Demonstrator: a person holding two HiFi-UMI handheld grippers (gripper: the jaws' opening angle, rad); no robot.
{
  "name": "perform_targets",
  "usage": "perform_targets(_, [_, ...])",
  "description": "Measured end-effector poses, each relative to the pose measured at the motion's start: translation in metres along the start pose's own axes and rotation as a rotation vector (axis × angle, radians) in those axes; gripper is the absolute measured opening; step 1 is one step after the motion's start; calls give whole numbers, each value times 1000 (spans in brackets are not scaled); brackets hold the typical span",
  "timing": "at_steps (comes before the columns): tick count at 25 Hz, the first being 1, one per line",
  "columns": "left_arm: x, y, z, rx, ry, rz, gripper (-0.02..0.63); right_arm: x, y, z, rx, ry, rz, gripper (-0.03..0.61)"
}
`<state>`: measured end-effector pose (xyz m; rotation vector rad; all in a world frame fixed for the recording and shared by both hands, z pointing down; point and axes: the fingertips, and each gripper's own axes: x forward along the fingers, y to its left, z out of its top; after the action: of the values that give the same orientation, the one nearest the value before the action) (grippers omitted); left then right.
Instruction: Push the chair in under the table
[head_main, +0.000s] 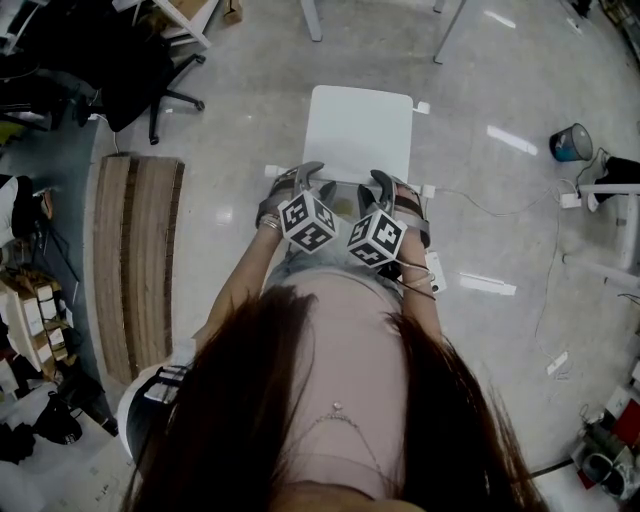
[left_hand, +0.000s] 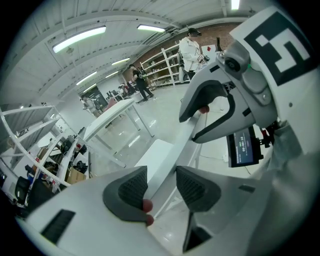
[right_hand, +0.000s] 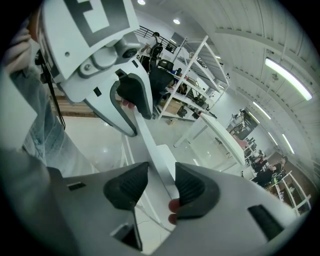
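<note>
Left tool (left_hand: 161, 176) and right tool (right_hand: 161, 176) — both clamp the chair (head_main: 358, 135).

Saw glossy grey floor (head_main: 250, 120) bearing white chair (head_main: 358, 135); slatted wooden panel (head_main: 135, 260) (lying flat) left of chair, blue bucket (head_main: 571, 143) right.

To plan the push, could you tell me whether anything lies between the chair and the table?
Nothing visible does: the floor between chair and table legs looks bare; the cable lies off to its right.
</note>
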<state>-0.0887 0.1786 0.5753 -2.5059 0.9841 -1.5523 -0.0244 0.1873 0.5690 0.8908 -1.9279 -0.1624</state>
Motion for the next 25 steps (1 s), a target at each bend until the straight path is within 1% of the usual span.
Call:
perform_targets(8, [14, 19, 10, -1, 13, -20, 184, 16, -19, 5, 10, 11, 0, 173])
perform_targets(25, [41, 70, 21, 19, -16, -24, 187, 53, -56, 26, 35, 35, -14, 178])
